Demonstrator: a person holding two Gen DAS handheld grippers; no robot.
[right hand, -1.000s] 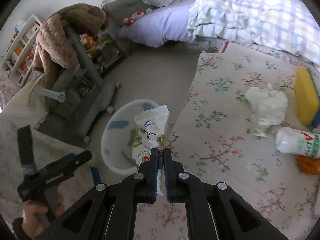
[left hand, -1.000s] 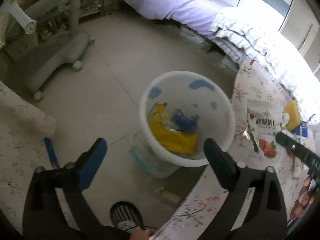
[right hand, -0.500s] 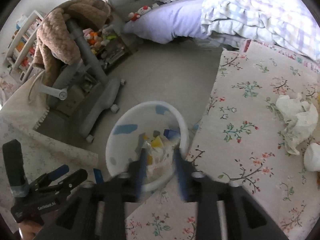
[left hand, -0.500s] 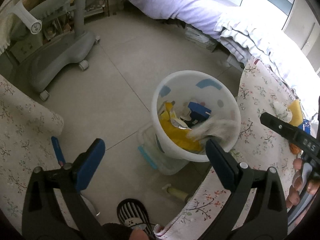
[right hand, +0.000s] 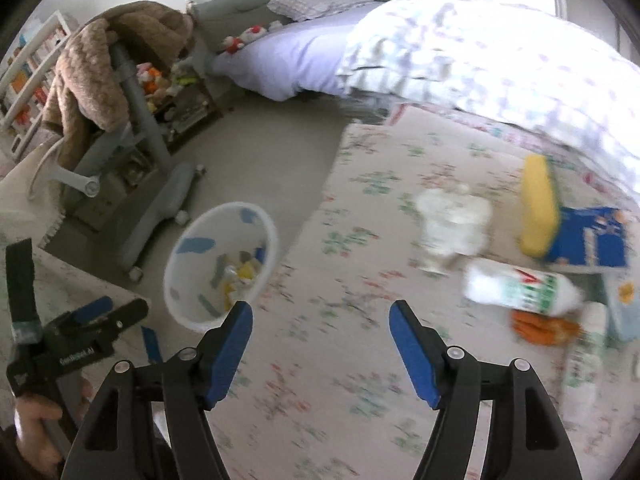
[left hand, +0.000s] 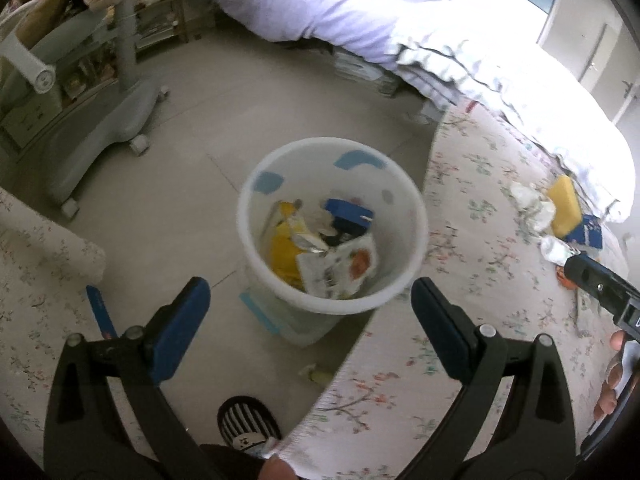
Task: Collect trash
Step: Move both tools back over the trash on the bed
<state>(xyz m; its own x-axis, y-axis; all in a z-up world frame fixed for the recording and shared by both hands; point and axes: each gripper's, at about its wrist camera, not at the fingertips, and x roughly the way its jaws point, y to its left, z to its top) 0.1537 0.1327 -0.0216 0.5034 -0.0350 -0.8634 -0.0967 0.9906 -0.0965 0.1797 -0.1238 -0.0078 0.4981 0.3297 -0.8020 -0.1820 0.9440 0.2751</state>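
Note:
A white trash bin [left hand: 256, 236] stands on the floor beside the floral table; it also shows in the right wrist view [right hand: 176, 276]. A white snack packet [left hand: 340, 268] lies in it on top of yellow and blue wrappers. My left gripper [left hand: 308, 312] is open and empty, just above the bin's near rim. My right gripper [right hand: 320, 328] is open and empty above the floral tablecloth [right hand: 360, 360]. On the table lie a crumpled white tissue [right hand: 452, 224], a white bottle [right hand: 520, 288], a yellow sponge [right hand: 538, 204], a blue packet [right hand: 588, 240] and an orange wrapper [right hand: 540, 326].
A grey wheeled chair [left hand: 92, 120] with a brown blanket [right hand: 92, 76] stands on the floor to the left. A bed with purple sheet [left hand: 328, 4] is at the back. A striped slipper [left hand: 244, 424] shows below the bin. A blue pen [left hand: 98, 312] lies on the left tablecloth.
My right gripper opened and let go of the white snack packet, which dropped into the bin. It then swung right over the table. The left gripper stayed open by the bin.

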